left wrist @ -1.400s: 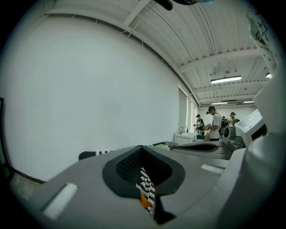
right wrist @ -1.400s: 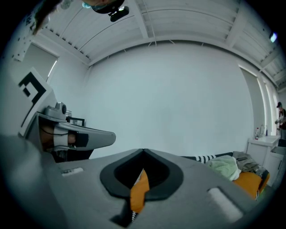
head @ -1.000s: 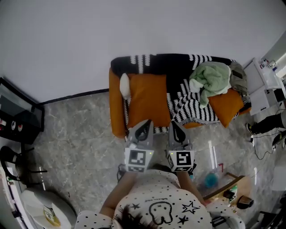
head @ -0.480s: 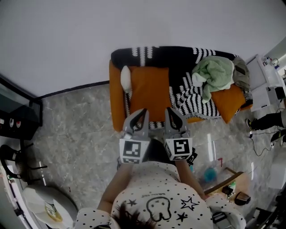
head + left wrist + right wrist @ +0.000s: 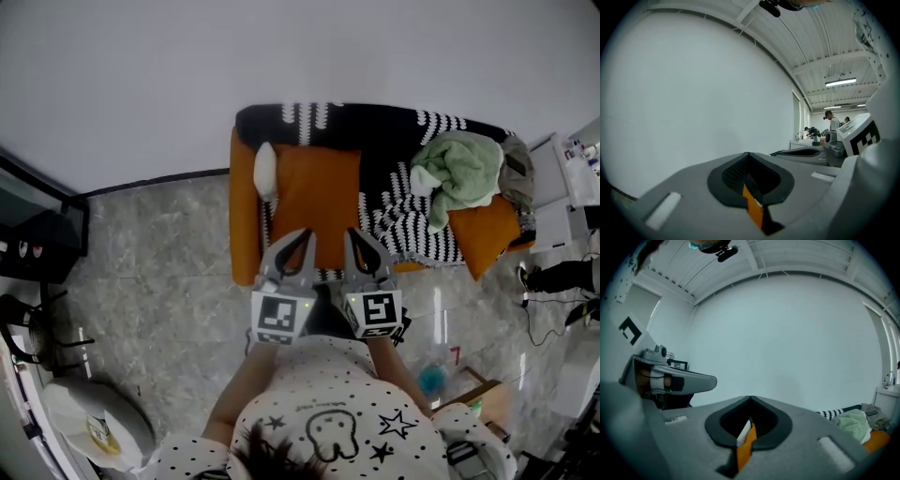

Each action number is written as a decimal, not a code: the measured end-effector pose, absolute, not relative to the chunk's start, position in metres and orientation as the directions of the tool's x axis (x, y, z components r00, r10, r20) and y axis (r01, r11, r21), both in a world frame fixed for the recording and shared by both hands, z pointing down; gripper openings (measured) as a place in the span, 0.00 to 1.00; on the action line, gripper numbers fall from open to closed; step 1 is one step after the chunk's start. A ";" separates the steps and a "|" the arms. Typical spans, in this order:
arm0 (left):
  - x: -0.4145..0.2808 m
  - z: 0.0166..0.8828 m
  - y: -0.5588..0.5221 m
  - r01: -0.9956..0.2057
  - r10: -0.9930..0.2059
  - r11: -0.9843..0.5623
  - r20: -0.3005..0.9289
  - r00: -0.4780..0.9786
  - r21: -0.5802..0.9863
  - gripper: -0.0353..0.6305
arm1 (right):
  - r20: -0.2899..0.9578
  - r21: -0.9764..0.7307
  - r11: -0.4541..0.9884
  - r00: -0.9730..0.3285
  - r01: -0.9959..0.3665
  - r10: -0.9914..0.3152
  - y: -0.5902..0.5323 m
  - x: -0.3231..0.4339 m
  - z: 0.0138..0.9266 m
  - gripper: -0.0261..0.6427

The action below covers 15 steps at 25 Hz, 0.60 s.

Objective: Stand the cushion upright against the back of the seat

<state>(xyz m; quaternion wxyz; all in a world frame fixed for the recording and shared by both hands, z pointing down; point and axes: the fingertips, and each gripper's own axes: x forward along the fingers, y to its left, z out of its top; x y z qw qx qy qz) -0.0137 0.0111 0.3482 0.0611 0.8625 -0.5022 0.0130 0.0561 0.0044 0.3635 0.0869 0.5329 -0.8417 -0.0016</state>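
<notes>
An orange cushion (image 5: 316, 199) lies flat on the left seat of an orange sofa (image 5: 243, 220). A black-and-white striped throw (image 5: 394, 150) covers the sofa's back. My left gripper (image 5: 302, 236) and right gripper (image 5: 354, 234) hover side by side over the seat's front edge, at the cushion's near end, both pointing level at the wall. Both are shut with nothing held. In the left gripper view the closed jaws (image 5: 749, 155) leave only a slit showing a strip of orange (image 5: 753, 209). The right gripper view (image 5: 750, 399) shows the same, with orange and white in the slit.
A small white pillow (image 5: 265, 172) lies against the left armrest beside the cushion. A green blanket (image 5: 457, 173) and a second orange cushion (image 5: 487, 234) fill the sofa's right end. White equipment (image 5: 574, 178) stands at the right, a dark cabinet (image 5: 37, 244) at the left.
Both grippers have moved a little forward toward the sofa and drawn closer together. They stay shut, and the cushion lies as before.
</notes>
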 end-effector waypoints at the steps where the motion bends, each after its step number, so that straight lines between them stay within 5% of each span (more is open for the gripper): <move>1: -0.010 0.347 0.004 -0.869 -0.867 -0.486 0.078 0.493 0.093 0.04 | 0.144 0.094 0.439 -0.424 -0.894 -0.894 -0.004 0.059 0.363 0.03; 15: 0.025 0.339 -0.101 -0.923 -0.923 -0.371 0.074 0.378 0.099 0.04 | 0.146 0.093 0.498 -0.483 -0.862 -0.864 -0.108 0.115 0.356 0.03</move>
